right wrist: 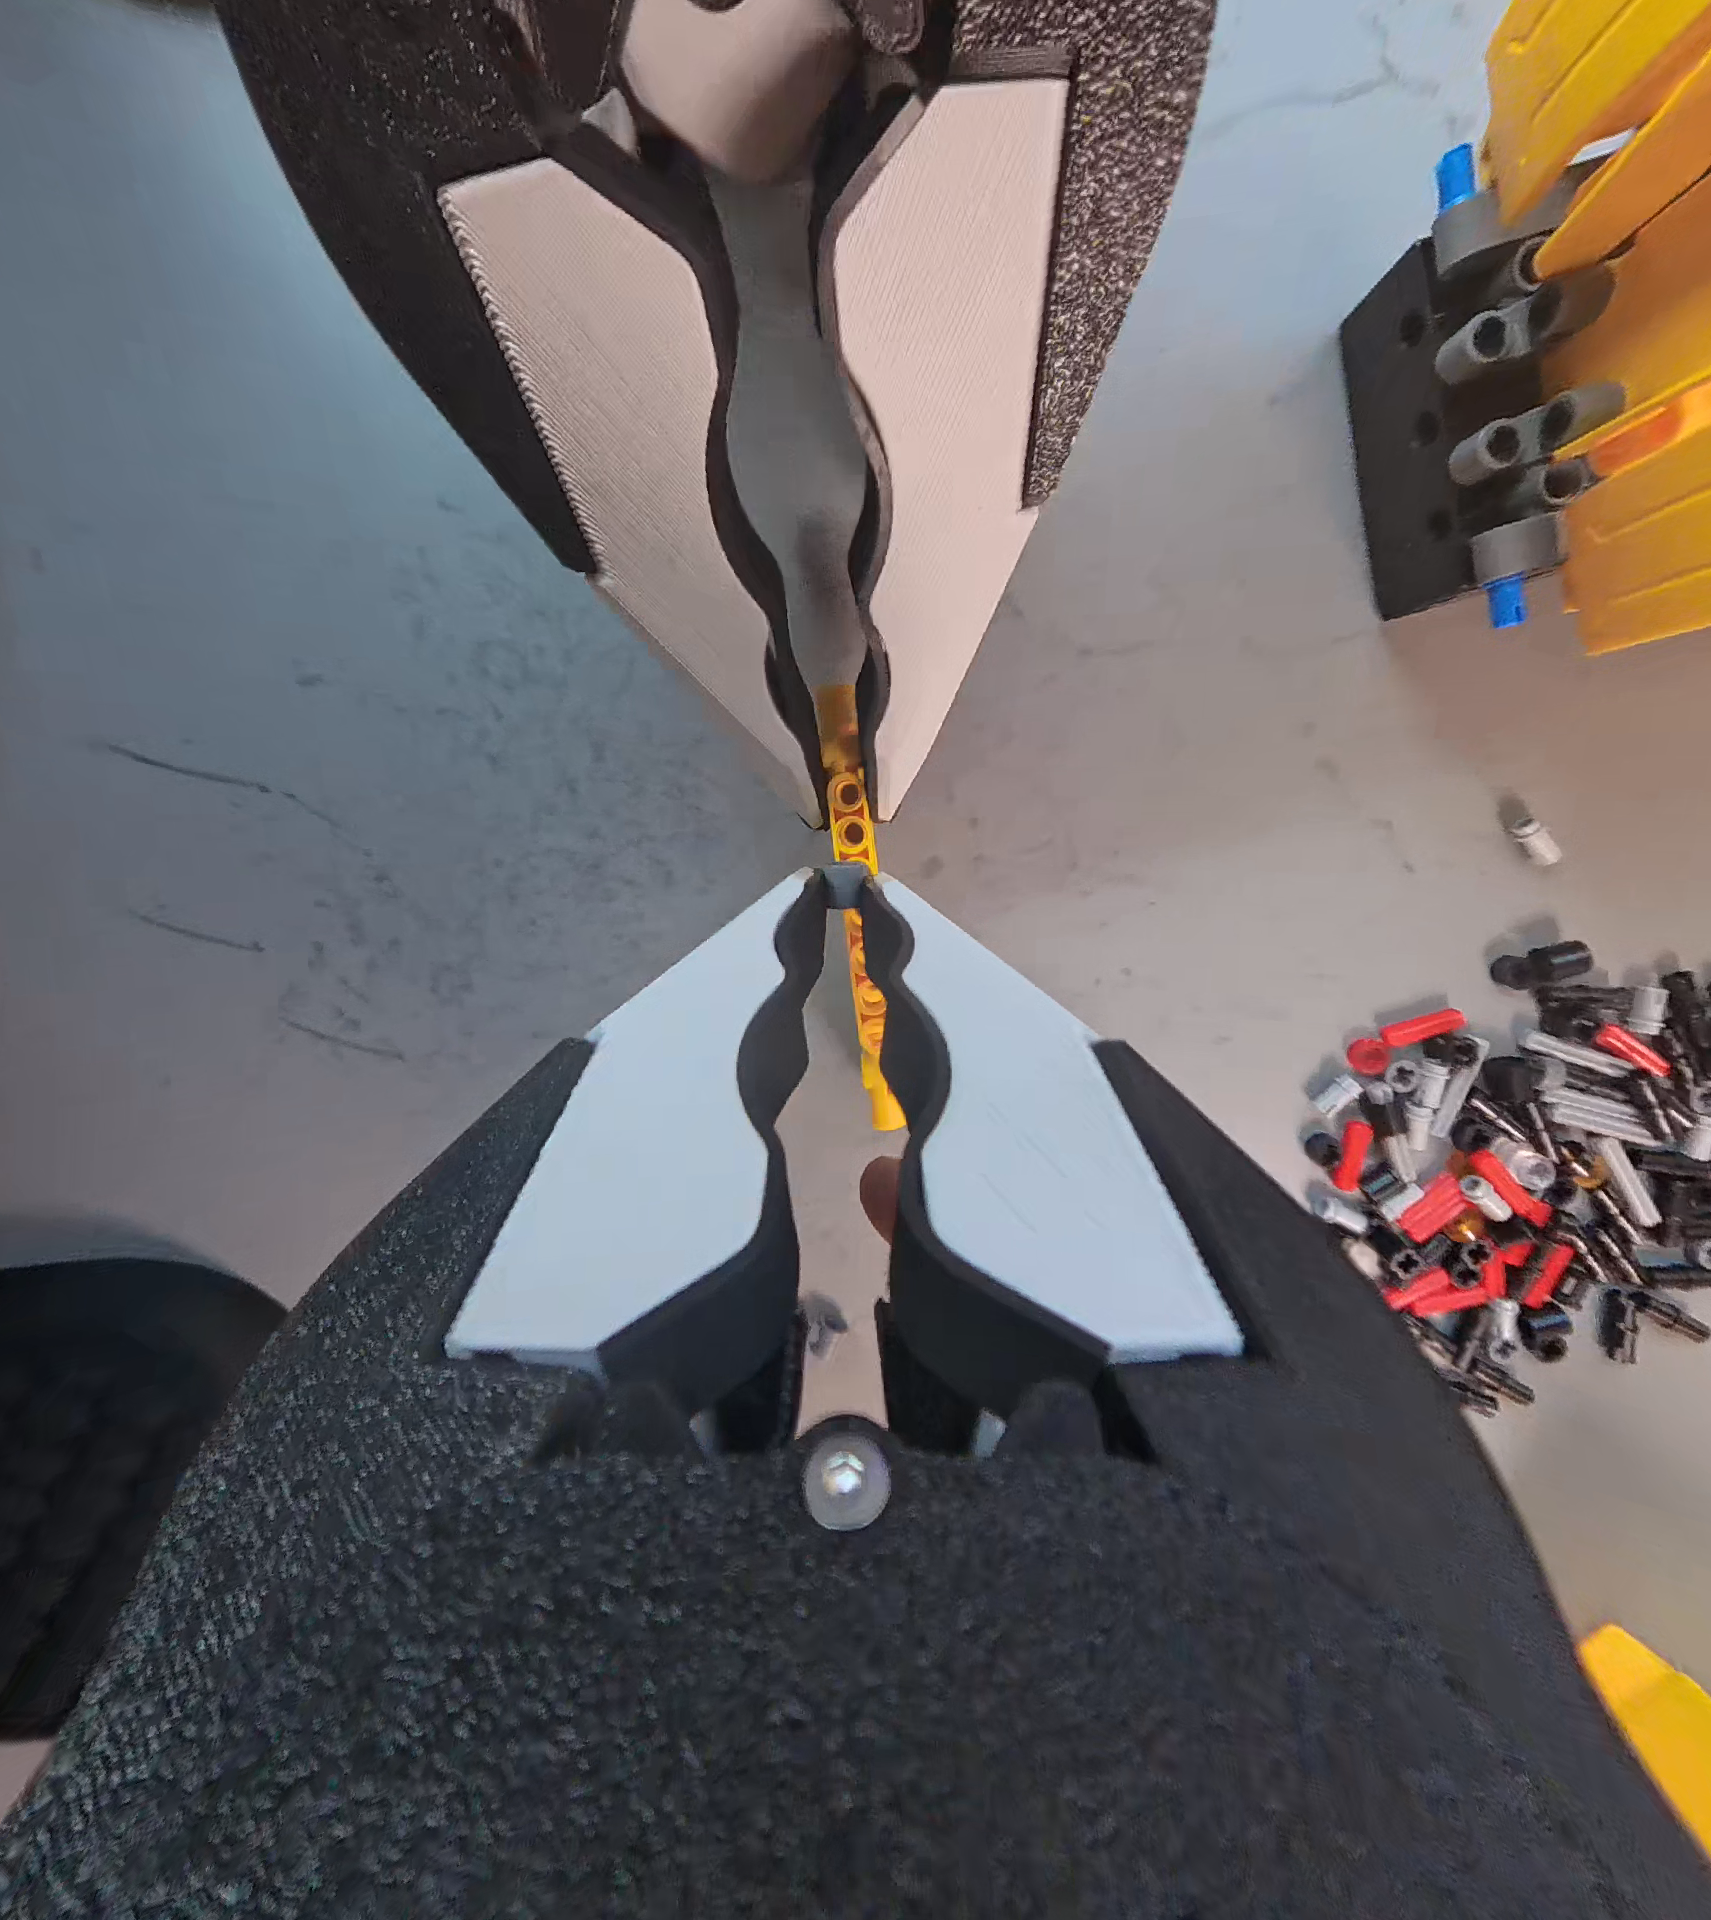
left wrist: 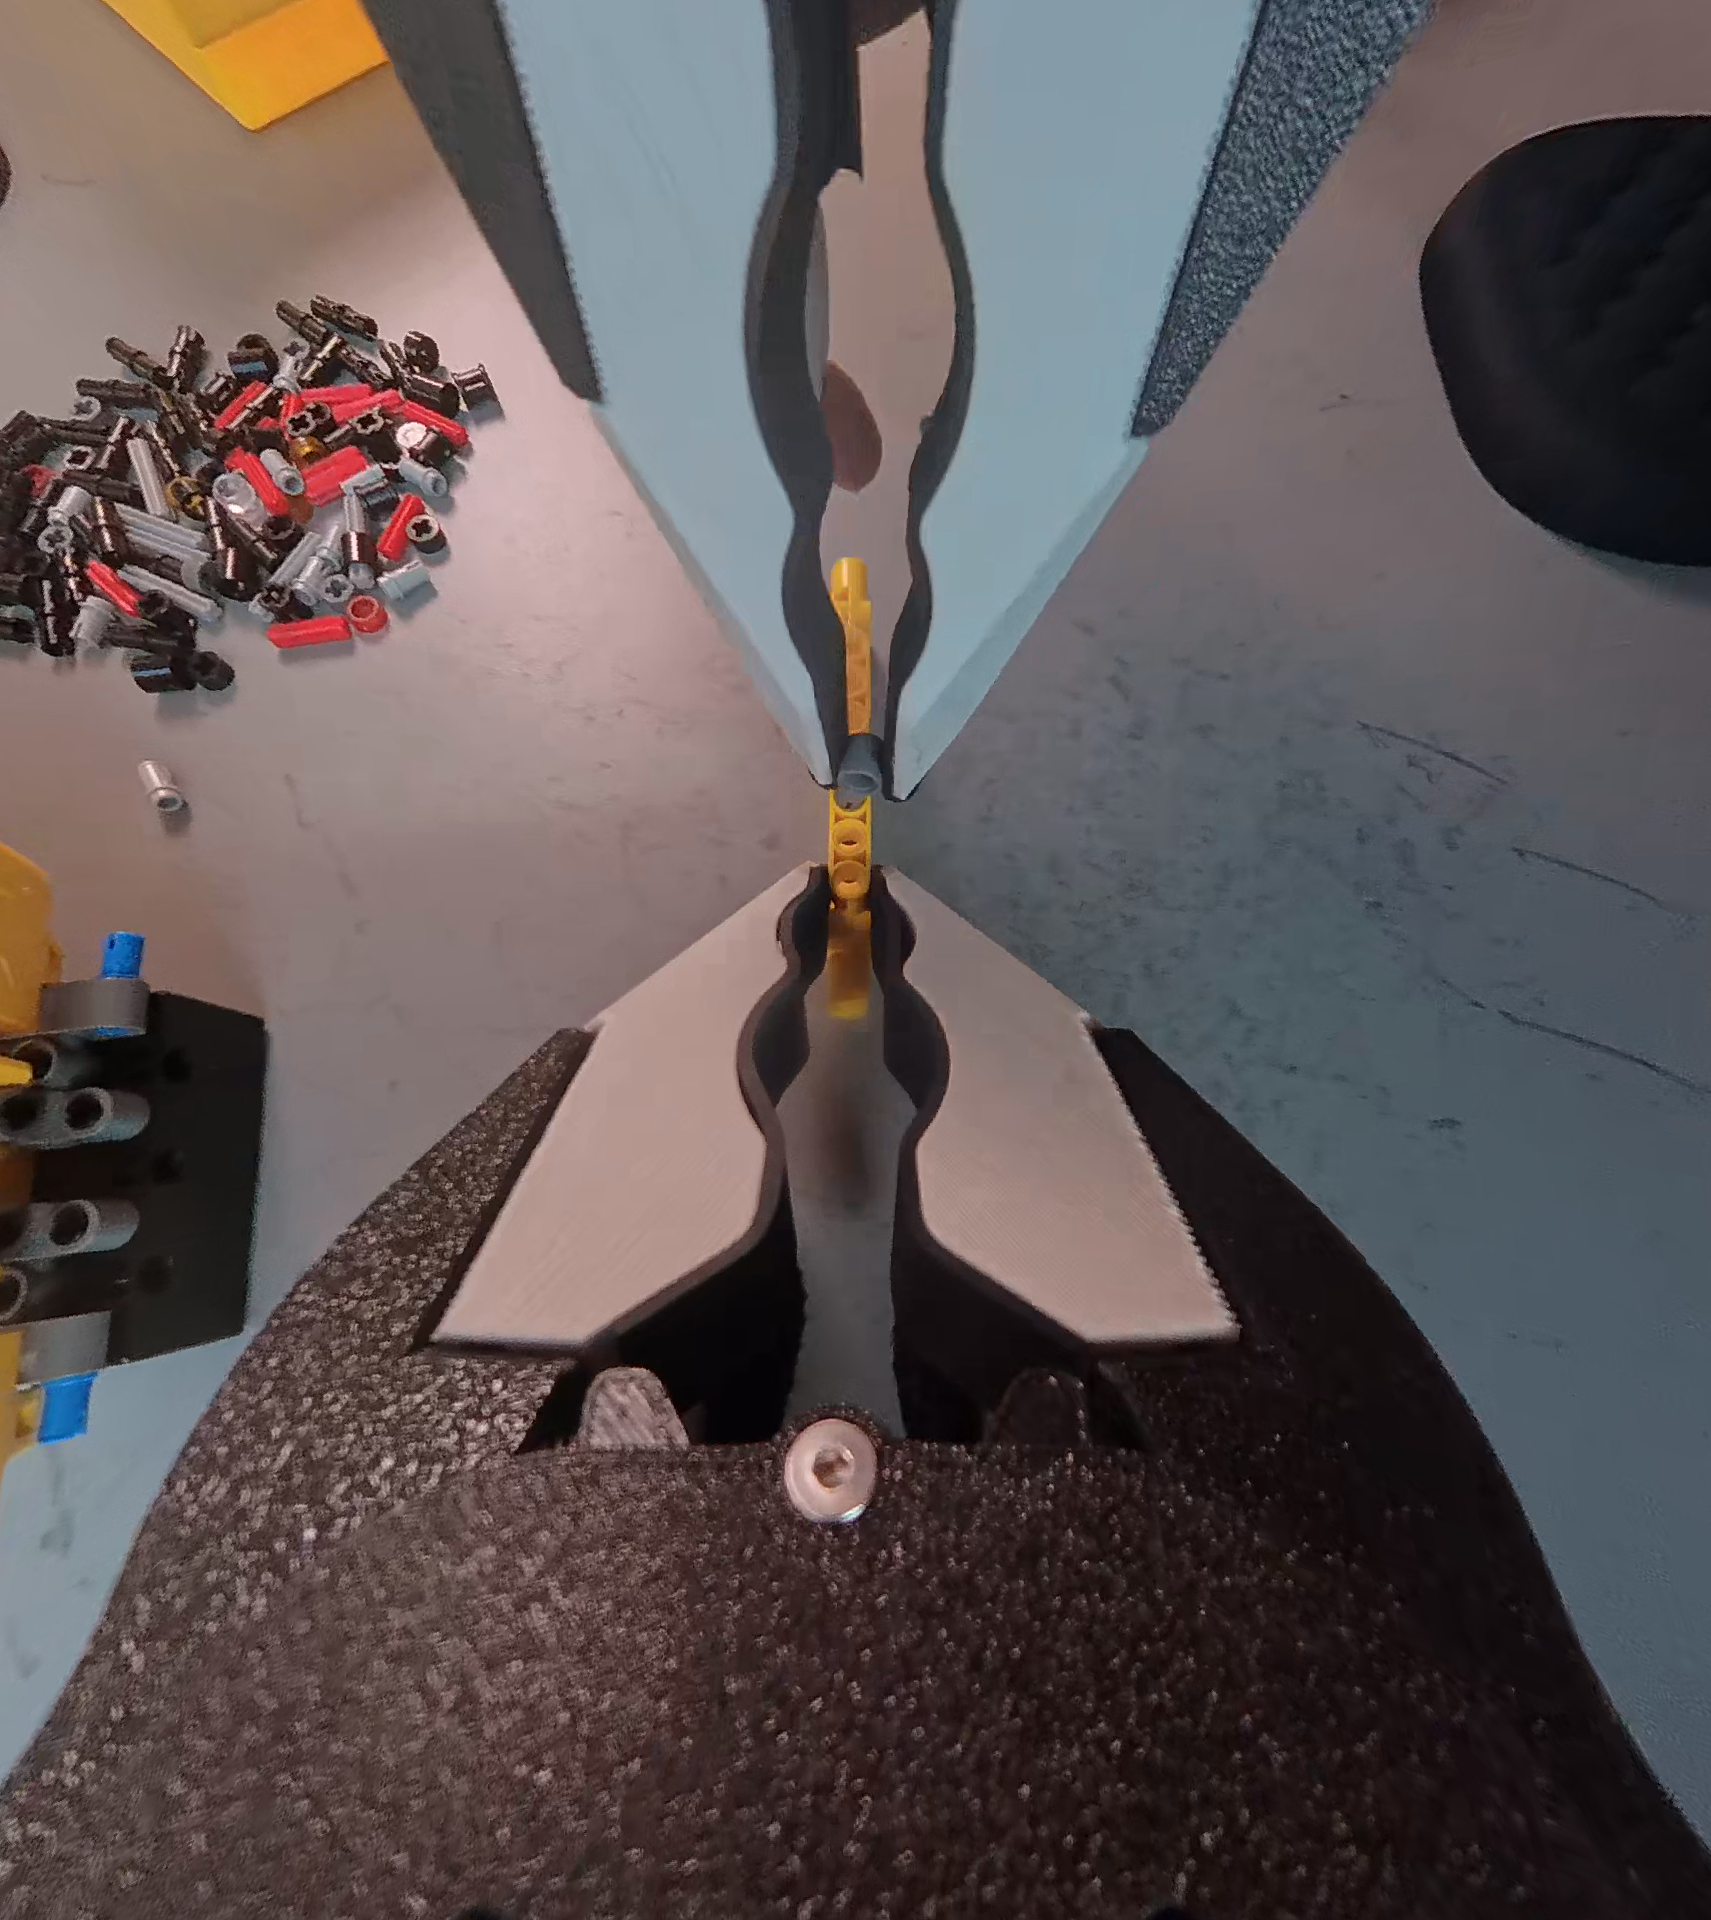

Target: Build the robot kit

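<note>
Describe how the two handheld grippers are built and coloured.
Both share one design. The left gripper has a black, grainy-textured body, two tapering fingers with pale grey ribbed faces, wavy black inner pads and a silver screw at the base. The right gripper matches, with lighter, bluish-white finger faces. No cables or sleeves show.

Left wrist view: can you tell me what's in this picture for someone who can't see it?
The left gripper is shut on a yellow beam, tip to tip with the right gripper, shut on a small grey pin. A pile of small parts lies on the grey table.
</note>
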A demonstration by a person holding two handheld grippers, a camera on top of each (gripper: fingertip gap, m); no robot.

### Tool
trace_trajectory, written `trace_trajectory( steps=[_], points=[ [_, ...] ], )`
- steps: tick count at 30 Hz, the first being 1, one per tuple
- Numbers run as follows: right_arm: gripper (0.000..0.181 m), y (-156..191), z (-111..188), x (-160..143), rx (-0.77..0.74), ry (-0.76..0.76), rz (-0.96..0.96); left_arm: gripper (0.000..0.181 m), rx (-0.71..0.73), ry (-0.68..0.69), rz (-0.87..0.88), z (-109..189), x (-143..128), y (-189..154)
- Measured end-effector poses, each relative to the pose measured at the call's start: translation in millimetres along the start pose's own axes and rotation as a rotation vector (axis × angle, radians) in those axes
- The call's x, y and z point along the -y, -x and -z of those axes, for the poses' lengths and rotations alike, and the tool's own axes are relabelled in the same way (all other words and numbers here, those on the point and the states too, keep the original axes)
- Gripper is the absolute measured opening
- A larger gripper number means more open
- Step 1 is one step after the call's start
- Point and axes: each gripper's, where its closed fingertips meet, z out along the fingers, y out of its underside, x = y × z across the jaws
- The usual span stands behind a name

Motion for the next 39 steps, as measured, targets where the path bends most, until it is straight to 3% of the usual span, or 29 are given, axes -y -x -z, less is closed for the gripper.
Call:
trace_trajectory(
  steps=[11,19,33,39],
  points=[
    [0.006,0.3,-0.4,-0.4,0.186,0.15,0.006,0.007,-0.023,-0.017,0.009,0.4,0.2,0.1],
    [0.006,-0.2,-1.5,-0.2,0.093,0.147,0.061,0.007,-0.033,-0.018,0.038,0.9,0.1,0.0],
    [0.005,-0.9,-3.2,0.1,0.149,0.177,0.002,0.006,-0.022,-0.018,0.037,0.7,0.1,-0.1],
    [0.007,-0.2,-2.1,-0.1,0.136,0.1,0.006,0.007,-0.038,-0.025,0.061,0.8,-0.2,-0.6]
  ],
)
